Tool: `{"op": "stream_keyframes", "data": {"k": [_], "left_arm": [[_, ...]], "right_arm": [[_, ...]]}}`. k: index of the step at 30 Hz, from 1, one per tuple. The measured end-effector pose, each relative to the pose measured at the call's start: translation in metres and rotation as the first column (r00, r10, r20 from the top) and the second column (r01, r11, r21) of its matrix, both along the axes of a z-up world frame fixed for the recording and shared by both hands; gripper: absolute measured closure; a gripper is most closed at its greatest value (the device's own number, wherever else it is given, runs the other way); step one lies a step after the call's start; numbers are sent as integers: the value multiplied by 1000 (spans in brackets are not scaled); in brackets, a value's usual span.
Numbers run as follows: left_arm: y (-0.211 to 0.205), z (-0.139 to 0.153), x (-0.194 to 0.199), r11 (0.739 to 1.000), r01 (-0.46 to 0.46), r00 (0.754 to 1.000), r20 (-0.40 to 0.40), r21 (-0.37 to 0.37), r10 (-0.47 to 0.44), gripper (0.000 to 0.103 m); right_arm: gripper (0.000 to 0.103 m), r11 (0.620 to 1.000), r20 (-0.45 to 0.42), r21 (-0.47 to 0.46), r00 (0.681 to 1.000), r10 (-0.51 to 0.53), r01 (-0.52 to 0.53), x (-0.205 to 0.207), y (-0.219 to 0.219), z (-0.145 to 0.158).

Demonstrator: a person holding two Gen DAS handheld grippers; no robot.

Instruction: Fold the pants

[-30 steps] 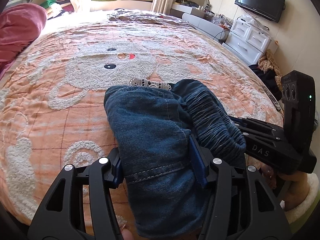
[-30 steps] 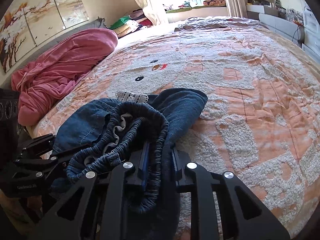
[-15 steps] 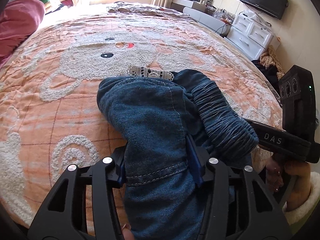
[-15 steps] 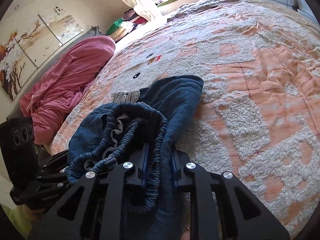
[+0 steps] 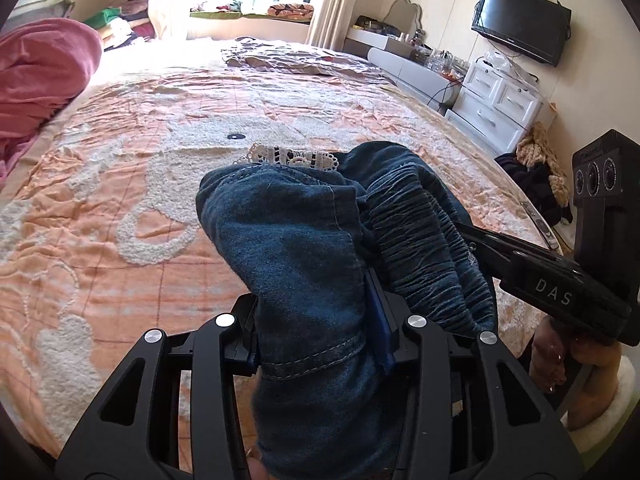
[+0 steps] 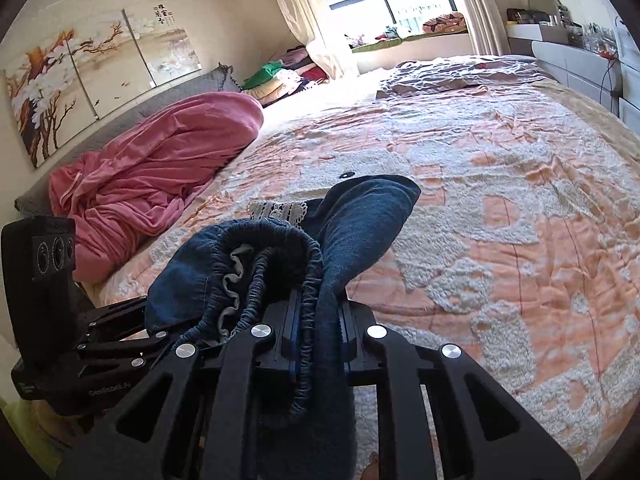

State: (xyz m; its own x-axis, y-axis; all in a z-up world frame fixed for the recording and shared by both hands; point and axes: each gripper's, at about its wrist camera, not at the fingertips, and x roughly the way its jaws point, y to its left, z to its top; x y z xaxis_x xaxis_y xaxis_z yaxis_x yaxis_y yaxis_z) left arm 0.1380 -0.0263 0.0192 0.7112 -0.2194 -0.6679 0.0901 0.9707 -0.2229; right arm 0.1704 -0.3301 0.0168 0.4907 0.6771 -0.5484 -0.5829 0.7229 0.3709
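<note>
Pants (image 5: 304, 248) were bunched denim, lifted over the near edge of the bedspread (image 5: 120, 208), both ends held. Lace trim (image 5: 288, 156) peeked out on the far side of the pants. Elastic waistband (image 6: 280, 268) sat gathered on the right side of the pants, grey liner showing inside.

Left gripper (image 5: 316, 340) was pinching a thick hemmed fold of the pants between its blue pads. Right gripper (image 6: 316, 340) was clamped on the waistband edge, jaws nearly together with cloth between. The 2 grippers were close together, so the pants hung as a lump, not spread.

Judgement: fold not formed yet; the cloth needs laying flat first.

Risks:
- Right grip only has the thin waistband rim; a pull apart could slip it out.
- Left grip holds several layers; releasing may drop them unevenly and leave a twist.
- Pants sit at the near bed edge; a dropped end could slide off the bedspread.

Pink blanket (image 6: 160, 168) was well left of the pants, no conflict.
</note>
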Motion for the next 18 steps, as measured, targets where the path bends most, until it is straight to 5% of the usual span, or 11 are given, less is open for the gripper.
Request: {"op": "stream_keyframes", "data": {"k": [12,18], "left_arm": [[38,20,41,998,-56,996,65,27,55,69],[51,6,69,997,-70,997,43,33,68,69]], "right_arm": [[90,1000,47,-12,999,25,-24,53,52,21],[90,1000,-37,-17,999,4,-5,85,66,-2]]}}
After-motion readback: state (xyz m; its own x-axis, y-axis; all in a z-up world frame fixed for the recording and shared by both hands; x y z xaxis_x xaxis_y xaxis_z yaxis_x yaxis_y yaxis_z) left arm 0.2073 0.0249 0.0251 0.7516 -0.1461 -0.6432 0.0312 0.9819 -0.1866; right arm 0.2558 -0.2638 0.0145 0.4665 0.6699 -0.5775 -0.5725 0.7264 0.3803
